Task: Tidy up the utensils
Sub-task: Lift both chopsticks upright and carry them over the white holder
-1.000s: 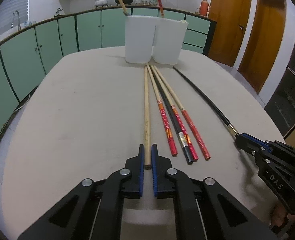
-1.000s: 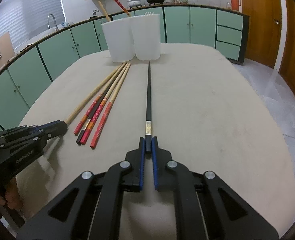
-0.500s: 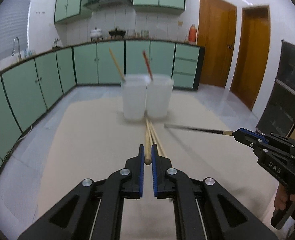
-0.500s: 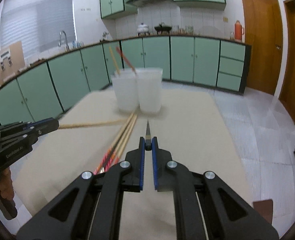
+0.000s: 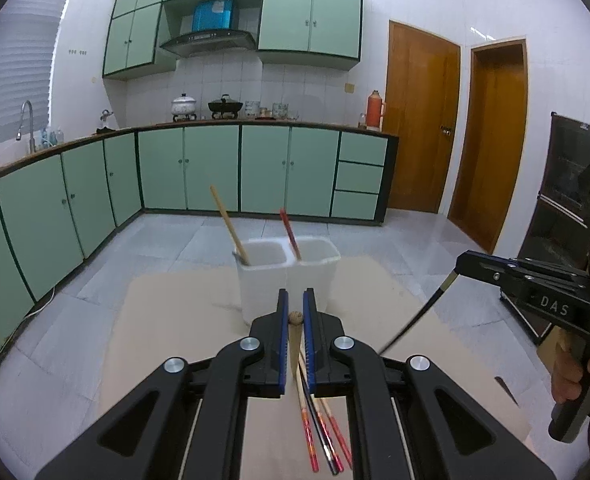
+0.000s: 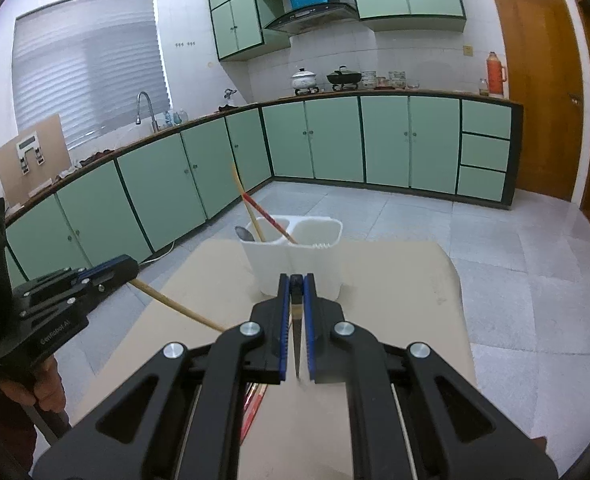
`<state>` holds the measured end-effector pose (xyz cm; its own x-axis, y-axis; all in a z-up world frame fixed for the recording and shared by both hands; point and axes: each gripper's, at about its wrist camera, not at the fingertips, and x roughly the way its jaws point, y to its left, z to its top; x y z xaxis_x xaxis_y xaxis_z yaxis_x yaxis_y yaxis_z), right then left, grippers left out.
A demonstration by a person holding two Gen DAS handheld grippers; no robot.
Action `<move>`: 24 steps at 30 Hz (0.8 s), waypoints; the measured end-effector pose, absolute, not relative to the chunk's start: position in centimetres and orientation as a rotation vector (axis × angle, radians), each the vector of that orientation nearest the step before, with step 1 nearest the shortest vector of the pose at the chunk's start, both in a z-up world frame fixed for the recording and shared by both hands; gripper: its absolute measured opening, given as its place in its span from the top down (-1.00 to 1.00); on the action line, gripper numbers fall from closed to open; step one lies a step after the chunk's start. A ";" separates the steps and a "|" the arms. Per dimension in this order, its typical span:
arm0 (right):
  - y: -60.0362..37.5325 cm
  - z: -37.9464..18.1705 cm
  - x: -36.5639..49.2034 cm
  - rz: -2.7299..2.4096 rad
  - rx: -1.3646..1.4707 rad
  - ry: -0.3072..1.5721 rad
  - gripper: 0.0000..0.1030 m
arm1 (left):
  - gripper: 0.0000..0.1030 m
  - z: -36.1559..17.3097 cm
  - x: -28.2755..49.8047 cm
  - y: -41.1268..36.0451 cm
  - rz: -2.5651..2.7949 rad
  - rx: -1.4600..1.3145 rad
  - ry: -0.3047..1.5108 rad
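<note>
My left gripper (image 5: 295, 294) is shut on the butt end of a plain wooden chopstick (image 5: 294, 344), which hangs down and away from it above the table. My right gripper (image 6: 296, 280) is shut on a black chopstick (image 6: 296, 340), also held in the air. Each gripper shows in the other's view: the right gripper (image 5: 469, 264) with the black chopstick (image 5: 423, 316), and the left gripper (image 6: 121, 268) with the wooden chopstick (image 6: 175, 304). A white two-compartment holder (image 5: 287, 280) stands ahead, with a wooden chopstick (image 5: 229, 224), a red one (image 5: 290, 234) and a spoon (image 6: 244, 234) in it. Several red and black chopsticks (image 5: 319, 432) lie on the table below.
The beige table (image 5: 175, 340) ends just behind the holder, with tiled floor (image 5: 199, 236) beyond. Green cabinets (image 5: 211, 172) line the far wall and the left side. A person's hand (image 5: 567, 376) grips the right tool's handle at the right edge.
Both grippers have risen well above the table, each lifting its chopstick off the surface. The views now look over the holder's rim into the kitchen.
</note>
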<state>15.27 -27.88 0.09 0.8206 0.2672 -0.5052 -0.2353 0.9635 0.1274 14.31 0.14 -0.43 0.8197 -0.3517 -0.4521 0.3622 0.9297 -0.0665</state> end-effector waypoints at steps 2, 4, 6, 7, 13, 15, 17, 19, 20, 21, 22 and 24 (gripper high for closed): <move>-27.5 0.8 15.5 0.276 0.039 0.544 0.89 | 0.87 0.1 14.6 0.5 -0.386 0.014 0.468; -27.3 1.2 15.7 0.288 0.027 0.542 0.89 | 0.87 0.7 14.8 0.5 -0.391 0.010 0.461; -27.2 1.8 16.1 0.300 0.023 0.545 0.89 | 0.87 1.2 14.9 0.7 -0.390 0.016 0.453; -27.2 2.0 16.1 0.304 0.024 0.545 0.89 | 0.87 1.3 14.9 0.7 -0.389 0.017 0.449; -27.4 3.5 16.8 0.319 0.032 0.521 0.89 | 0.87 2.7 15.1 1.2 -0.390 0.011 0.424; -27.5 4.4 17.2 0.326 0.036 0.505 0.89 | 0.87 3.5 15.2 1.4 -0.390 0.015 0.405; -27.6 5.4 17.6 0.330 0.036 0.487 0.89 | 0.87 4.4 15.3 1.4 -0.391 0.016 0.383; -27.7 6.7 18.1 0.331 0.024 0.458 0.89 | 0.87 5.6 15.5 1.3 -0.391 0.018 0.357; -27.8 7.4 18.4 0.330 0.020 0.445 0.89 | 0.87 6.3 15.6 1.3 -0.389 0.021 0.338; -27.8 8.3 18.8 0.330 0.017 0.428 0.89 | 0.87 6.9 15.7 1.3 -0.388 0.021 0.324; -27.9 8.8 19.1 0.329 0.015 0.419 0.89 | 0.87 7.6 15.9 1.3 -0.388 0.021 0.306; -28.0 10.4 20.1 0.326 0.014 0.390 0.89 | 0.87 9.0 16.3 1.2 -0.386 0.024 0.270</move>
<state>20.10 -28.03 10.36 0.8738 0.3145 -0.3709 -0.3092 0.9480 0.0755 16.29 1.22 8.99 0.8911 -0.3686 -0.2647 0.3749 0.9266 -0.0284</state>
